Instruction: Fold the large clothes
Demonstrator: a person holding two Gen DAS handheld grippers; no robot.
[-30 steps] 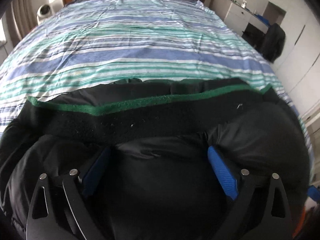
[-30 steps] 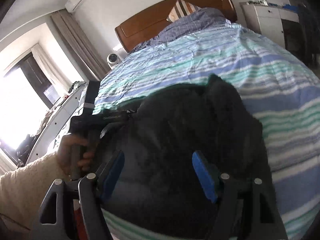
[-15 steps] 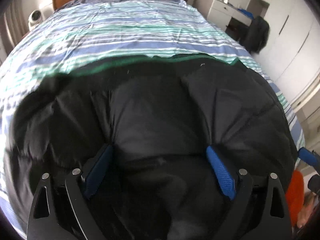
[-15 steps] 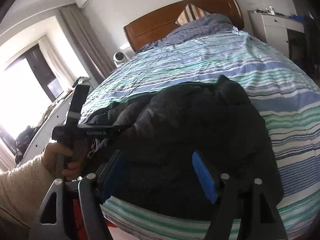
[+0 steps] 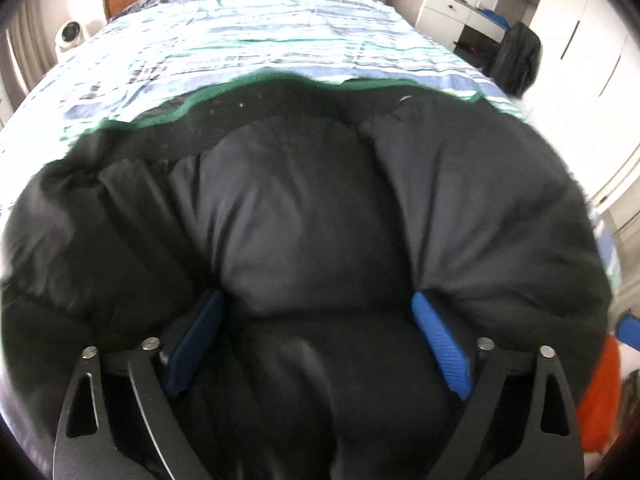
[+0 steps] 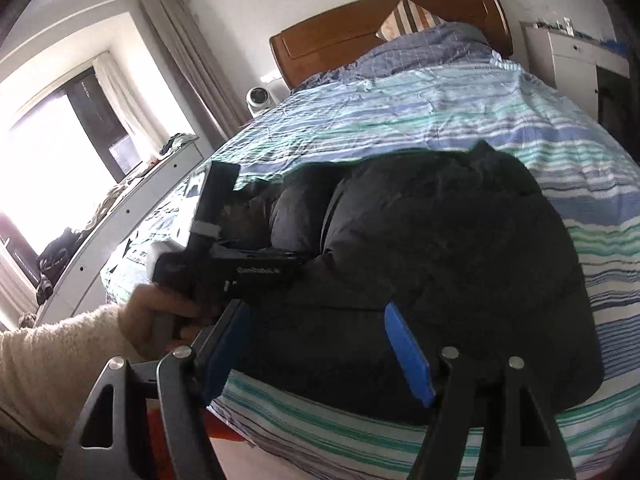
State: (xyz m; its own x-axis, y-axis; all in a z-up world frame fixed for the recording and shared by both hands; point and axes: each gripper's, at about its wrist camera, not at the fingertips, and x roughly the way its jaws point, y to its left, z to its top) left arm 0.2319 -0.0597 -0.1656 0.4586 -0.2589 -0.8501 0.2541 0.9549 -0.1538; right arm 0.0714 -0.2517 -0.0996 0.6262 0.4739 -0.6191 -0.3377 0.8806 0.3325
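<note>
A large black puffer jacket (image 5: 304, 216) with a green-edged band (image 5: 168, 118) lies bunched on the striped bed (image 5: 240, 40). My left gripper (image 5: 316, 312) is open, its blue pads pressed into the jacket with padded cloth bulging between them. In the right wrist view the jacket (image 6: 440, 248) lies near the bed's front edge. My right gripper (image 6: 316, 320) is open, at the jacket's near edge above the bed's front edge. The left gripper's body (image 6: 224, 268), held in a hand, lies at the jacket's left side.
The striped bed (image 6: 440, 120) reaches back to a wooden headboard (image 6: 380, 28) and pillows. A white dresser (image 6: 568, 56) and a dark chair (image 5: 516, 60) stand at the right. A window and a white shelf are at the left. Something orange (image 5: 600, 392) lies below the bed's edge.
The jacket has been folded over, so its puffy side now covers most of the green-edged band. Both grippers have drawn back toward the bed's front edge and stay open.
</note>
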